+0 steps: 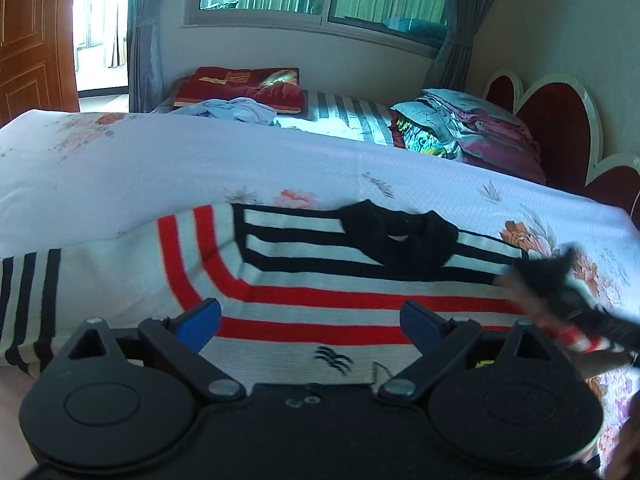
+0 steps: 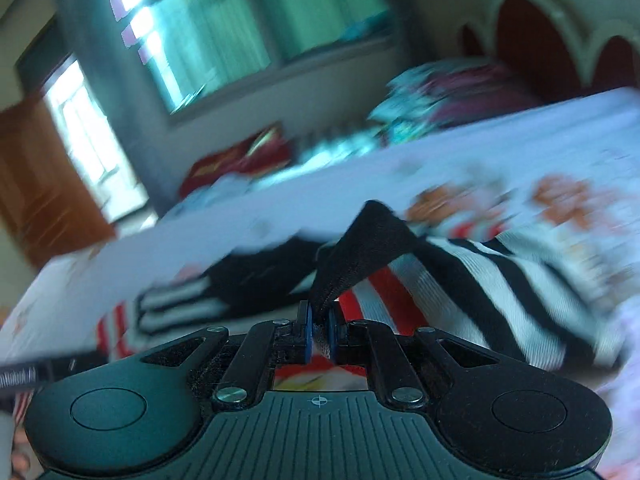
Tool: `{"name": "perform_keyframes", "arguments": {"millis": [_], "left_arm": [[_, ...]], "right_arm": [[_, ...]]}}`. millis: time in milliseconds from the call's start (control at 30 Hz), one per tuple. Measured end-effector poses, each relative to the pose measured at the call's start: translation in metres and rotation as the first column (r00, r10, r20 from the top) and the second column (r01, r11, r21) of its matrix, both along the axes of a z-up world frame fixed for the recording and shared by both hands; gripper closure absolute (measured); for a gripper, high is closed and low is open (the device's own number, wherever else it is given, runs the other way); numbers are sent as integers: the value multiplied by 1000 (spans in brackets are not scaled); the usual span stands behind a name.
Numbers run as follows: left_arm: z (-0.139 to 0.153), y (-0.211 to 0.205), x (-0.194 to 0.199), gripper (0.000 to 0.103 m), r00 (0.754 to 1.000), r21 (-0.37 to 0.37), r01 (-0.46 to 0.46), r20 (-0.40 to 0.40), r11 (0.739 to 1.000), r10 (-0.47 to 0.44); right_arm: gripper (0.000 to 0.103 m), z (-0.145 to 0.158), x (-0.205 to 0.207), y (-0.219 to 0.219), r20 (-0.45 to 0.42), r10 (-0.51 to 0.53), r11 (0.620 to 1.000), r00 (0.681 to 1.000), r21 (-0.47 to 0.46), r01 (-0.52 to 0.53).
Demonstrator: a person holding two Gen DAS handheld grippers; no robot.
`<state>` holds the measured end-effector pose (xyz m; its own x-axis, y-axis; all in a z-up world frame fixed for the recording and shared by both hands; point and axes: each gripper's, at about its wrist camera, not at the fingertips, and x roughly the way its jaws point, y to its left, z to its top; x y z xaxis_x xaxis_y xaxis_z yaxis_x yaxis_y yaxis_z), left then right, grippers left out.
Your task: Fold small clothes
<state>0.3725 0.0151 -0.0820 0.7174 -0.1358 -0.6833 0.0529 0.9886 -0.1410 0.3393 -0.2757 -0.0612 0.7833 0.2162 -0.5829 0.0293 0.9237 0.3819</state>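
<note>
We are holding the right tool (image 2: 319, 322) clamped on the black cuff (image 2: 360, 252) of the striped sweater (image 1: 320, 292), which is lying on the bed (image 1: 200, 160). Our left tool (image 1: 310, 322) is hovering over the sweater's chest with its jaws apart and nothing between them. The sleeve could be slipping from so narrow a pinch, or it could be dragging the body out of flat, since nothing is pinning it. The right wrist view is badly blurred, and we are not seeing the sweater's hem, which is hidden behind the left tool's body.
</note>
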Motion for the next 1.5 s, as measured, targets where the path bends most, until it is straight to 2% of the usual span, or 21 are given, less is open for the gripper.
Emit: {"name": "perform_keyframes", "arguments": {"millis": [67,133,167,200,267,367,500,600,700,733,767,800,833,933,1033,1233,1267,1300,1333,1367,1500], "left_arm": [[-3,6,1,8,1000,-23,15,-8,1000,-15],[-7,9,3,8,999,-55,46,-23,997,-47],[-9,9,4,7,997,-73,67,-32,995,-69],[-11,8,5,6,995,-97,83,-41,992,-87],[-16,3,7,6,991,-148,116,-57,982,-125],[-28,-14,12,6,979,-186,159,-100,970,-180],[-54,-36,20,9,966,-187,170,-162,968,-201],[-67,-42,24,9,970,-213,142,-166,967,-179],[-71,-48,26,12,974,-224,132,-150,966,-168],[-72,-51,26,25,973,-223,143,-146,964,-178],[-73,-53,26,75,970,-230,165,-140,959,-200],[-75,-54,28,90,963,-245,191,-139,950,-229],[-78,-53,31,87,960,-273,194,-147,942,-240],[-81,-52,34,87,962,-292,180,-148,939,-231],[-78,-49,36,94,964,-322,182,-129,929,-233],[-40,-27,40,95,981,-383,176,-8,907,-194],[-33,-21,42,95,984,-381,170,13,909,-179],[-27,-15,44,95,986,-382,160,28,910,-162],[-22,-9,46,95,988,-376,151,39,914,-147],[-20,-3,48,96,990,-366,141,48,920,-132],[-22,14,50,96,996,-340,90,31,936,-85]], "right_arm": [[95,-14,10,29,-48,62,998,997,6,-62],[89,-25,15,45,-84,93,996,992,2,-93],[79,-28,15,50,-94,112,994,989,18,-111],[61,-28,12,52,-95,120,992,988,34,-118],[49,-23,4,50,-68,107,994,992,17,-106],[49,-16,-17,39,-50,82,995,995,-47,-85],[49,-15,-48,10,-59,19,992,998,-123,-26],[49,-20,-64,-11,-82,-51,985,995,-171,36],[49,-29,-73,-36,-109,-133,979,985,-172,113],[49,-33,-73,-42,-117,-161,974,980,-178,139],[49,-35,-74,-49,-126,-183,971,975,-178,159],[49,-37,-75,-55,-133,-200,969,971,-172,176],[49,-38,-75,-60,-135,-215,967,967,-170,191],[49,-38,-74,-67,-138,-233,962,963,-178,207],[49,-42,-76,-73,-147,-237,959,960,-195,207],[49,-49,-66,-73,-155,-225,959,962,-209,190],[51,-50,-62,-71,-152,-221,959,963,-214,187],[67,-50,-59,-70,-149,-218,958,964,-220,183],[77,-52,-53,-68,-153,-212,959,965,-221,175],[83,-53,-49,-68,-161,-210,961,964,-215,173],[83,-52,-40,-64,-163,-205,963,965,-211,169]]}}
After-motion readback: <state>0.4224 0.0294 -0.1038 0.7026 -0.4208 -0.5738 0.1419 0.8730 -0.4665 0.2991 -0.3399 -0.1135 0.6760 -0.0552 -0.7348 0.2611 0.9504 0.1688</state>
